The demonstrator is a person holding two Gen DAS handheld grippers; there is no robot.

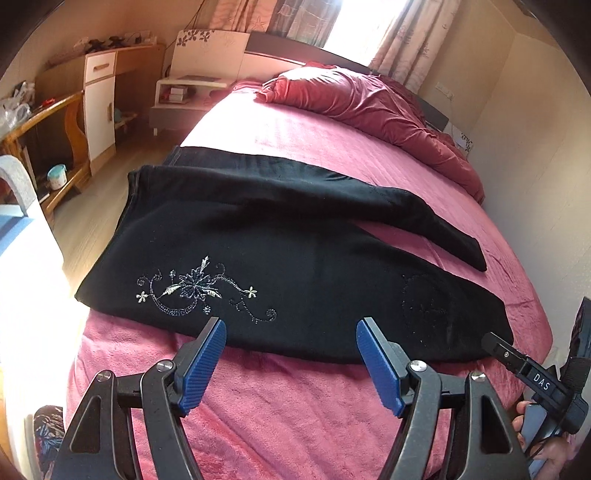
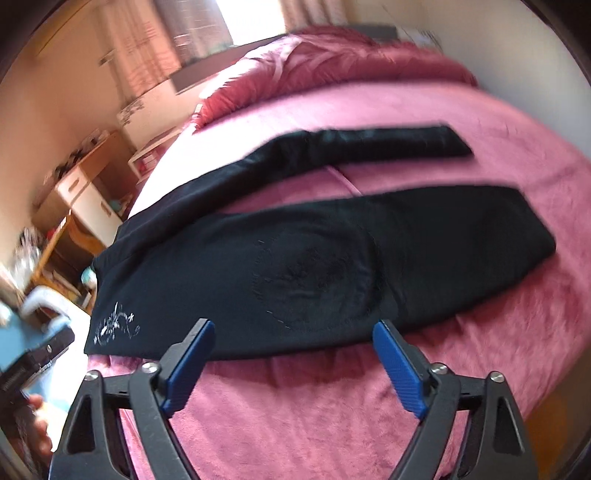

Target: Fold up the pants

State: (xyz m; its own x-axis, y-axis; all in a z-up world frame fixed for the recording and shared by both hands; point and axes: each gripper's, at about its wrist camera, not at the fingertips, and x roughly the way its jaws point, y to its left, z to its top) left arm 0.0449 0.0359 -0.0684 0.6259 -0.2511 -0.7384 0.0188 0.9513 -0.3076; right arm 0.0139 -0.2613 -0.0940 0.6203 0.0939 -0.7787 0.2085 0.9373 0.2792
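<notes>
1. Pants (image 1: 280, 258): black, lying flat across the pink bed cover (image 1: 295, 417), waist at left, legs running right.
2. Left gripper (image 1: 291, 332): fingers (image 1: 207, 365) spread wide, holding nothing, hovering over the cover just short of the near pants edge, by the silver flower embroidery (image 1: 195, 291).
3. Right gripper (image 2: 293, 334): fingers (image 2: 400, 373) spread wide too, empty, at the near edge of the near leg (image 2: 369, 273), below a faint round stitched patch (image 2: 314, 277). This view is motion-blurred.
4. Far leg (image 2: 369, 144) splays away from the near one; a wedge of pink cover shows between them, widening to the right.
5. Beyond the pants: crumpled red duvet (image 1: 373, 103) at the far end of the bed.
6. Far left, off the bed: white nightstand (image 1: 184, 96), wooden cabinet with white door (image 1: 99, 103). Curtains (image 1: 406, 33) at the back.
</notes>
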